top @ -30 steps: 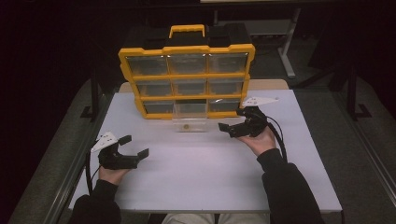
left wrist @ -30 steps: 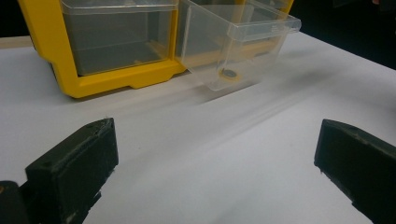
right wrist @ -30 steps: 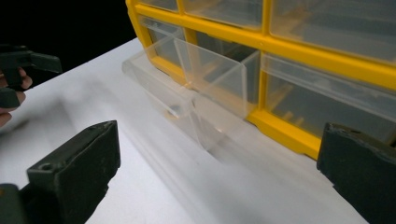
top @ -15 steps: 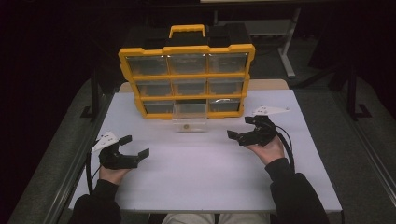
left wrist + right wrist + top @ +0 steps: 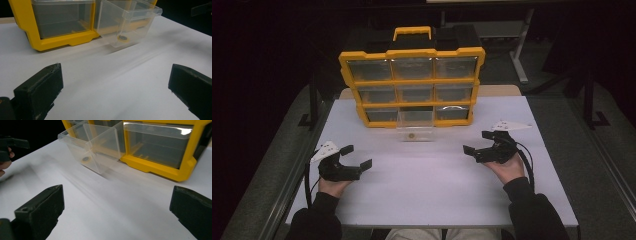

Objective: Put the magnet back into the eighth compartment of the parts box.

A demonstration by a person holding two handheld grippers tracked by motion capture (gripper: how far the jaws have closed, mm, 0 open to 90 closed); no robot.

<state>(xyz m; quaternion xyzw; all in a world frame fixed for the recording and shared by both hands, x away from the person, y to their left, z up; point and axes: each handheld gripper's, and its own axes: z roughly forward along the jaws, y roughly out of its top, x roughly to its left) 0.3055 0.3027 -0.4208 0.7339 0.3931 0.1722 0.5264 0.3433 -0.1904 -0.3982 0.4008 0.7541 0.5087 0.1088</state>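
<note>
progress: clear drawer (image 5: 414,131) pulled out of yellow organizer (image 5: 412,82) bottom row, mid-table toward far edge, small disc (image 5: 411,135) inside; push-back looks not yet done | left gripper (image 5: 358,157): jaws spread wide, holding nothing, near left edge | right gripper (image 5: 478,142): jaws spread wide, empty, toward right edge

A white table (image 5: 422,190) carries a yellow drawer organizer (image 5: 412,85) and a clear drawer (image 5: 414,131).

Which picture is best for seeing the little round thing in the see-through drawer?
The left gripper view: the small round piece sits close and sharp on the floor of the pulled-out clear drawer. The right gripper view shows it nearly as well, slightly blurrier. In the high view it is a tiny dot.
</note>
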